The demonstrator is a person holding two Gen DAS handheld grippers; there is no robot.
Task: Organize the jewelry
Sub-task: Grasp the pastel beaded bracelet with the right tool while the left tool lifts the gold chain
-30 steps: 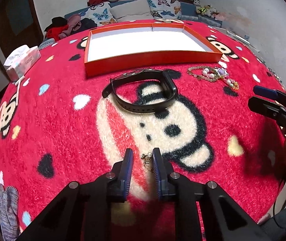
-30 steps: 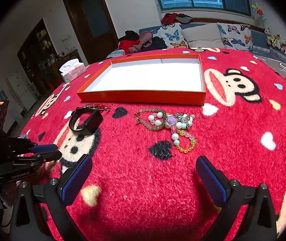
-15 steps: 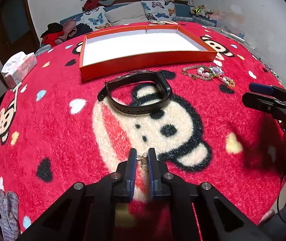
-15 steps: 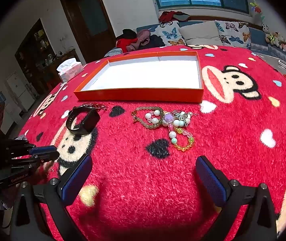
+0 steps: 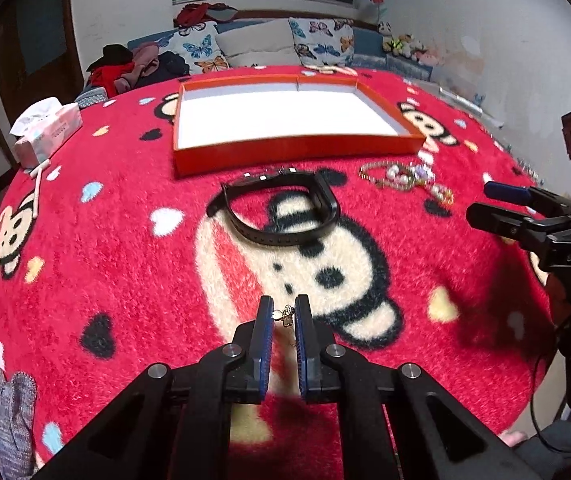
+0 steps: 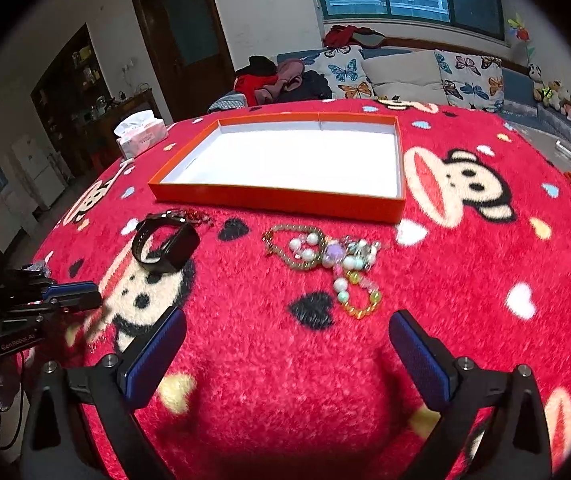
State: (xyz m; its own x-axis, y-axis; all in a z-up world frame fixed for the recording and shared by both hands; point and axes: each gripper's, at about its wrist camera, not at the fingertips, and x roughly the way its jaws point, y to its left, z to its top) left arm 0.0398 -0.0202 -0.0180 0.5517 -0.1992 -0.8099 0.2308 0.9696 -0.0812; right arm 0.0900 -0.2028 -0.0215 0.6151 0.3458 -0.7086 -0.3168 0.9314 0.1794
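Left gripper (image 5: 283, 316) low over tabletop, jaws nearly closed, pinching small gold trinket (image 5: 284, 315). Right gripper (image 6: 287, 344) level, jaws spread wide, holding nothing.

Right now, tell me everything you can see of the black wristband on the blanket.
The black wristband is a closed loop of matte, rubbery-looking strap with a thicker rectangular module on one side and adjustment holes along the strap. It lies on the red blanket, over the monkey face, just before the orange tray. Neither gripper touches it.
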